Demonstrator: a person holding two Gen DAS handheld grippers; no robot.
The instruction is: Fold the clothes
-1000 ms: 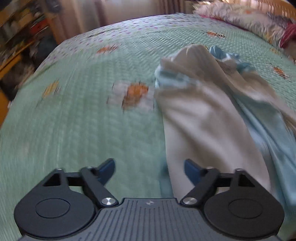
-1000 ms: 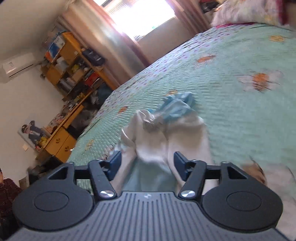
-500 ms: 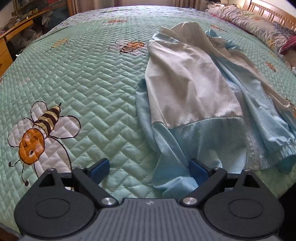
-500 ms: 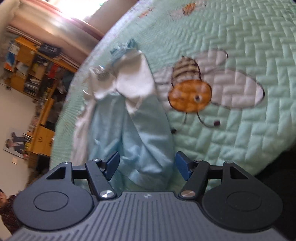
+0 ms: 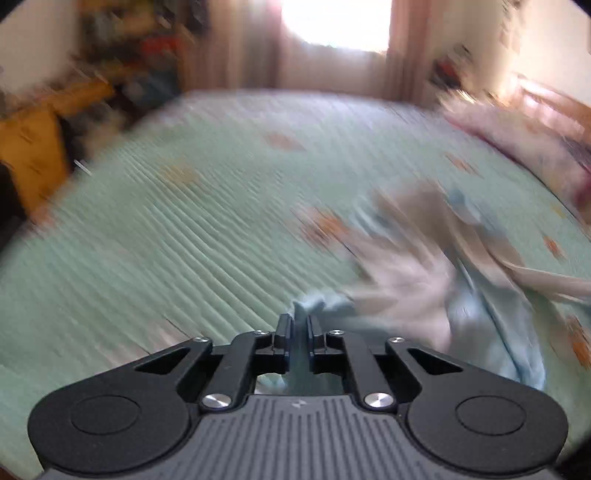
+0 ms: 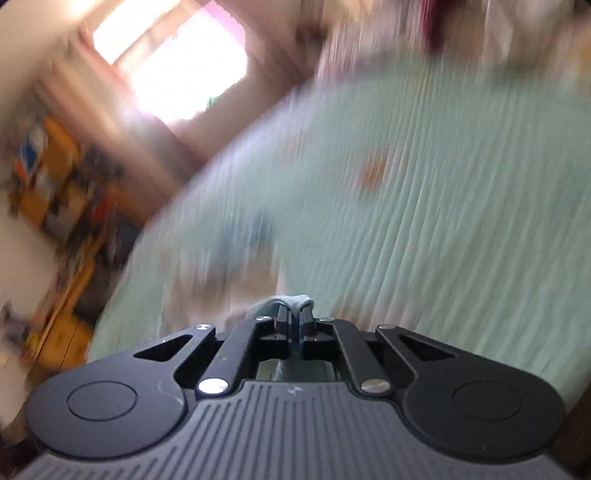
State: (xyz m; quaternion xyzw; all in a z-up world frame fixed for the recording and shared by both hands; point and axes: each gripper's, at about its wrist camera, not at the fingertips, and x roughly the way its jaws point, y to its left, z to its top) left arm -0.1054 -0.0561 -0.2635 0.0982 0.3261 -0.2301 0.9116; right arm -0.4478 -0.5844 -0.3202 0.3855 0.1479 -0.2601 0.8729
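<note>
Both hand-held grippers have bitten down on cloth! Look at the left hand-held gripper [image 5: 300, 322]: its jaws are closing, drawn narrow, with a pinch of pale blue fabric poking up between the fingers. That fabric is the near edge of the blue-and-white garment [image 5: 436, 291], which trails away to the right across the green quilted bedspread [image 5: 192, 236], rumpled and still lying mostly on the bed.

Over to the right hand-held gripper [image 6: 294, 320]: jaws clamped almost fully together, and a little fold of the same light blue cloth [image 6: 295, 301] bulges over the tips. So each side has its own hold on the hem end, which I'd judge is the point: two separate grips let the piece be lifted and stretched flat before any fold goes in.

Everything is smeared with motion blur, so the far end of the garment is hard to read. I can't tell sleeve from collar.

As for containers: none in play here. No basket, no drawer by the bed. Only blurred yellow shelving [image 6: 55, 173] crammed with odds and ends on the left wall, contents unreadable, and a bright window [image 5: 334, 22] beyond the far edge of the bed. Pillows or bedding [image 5: 517, 129] sit far right.
</note>
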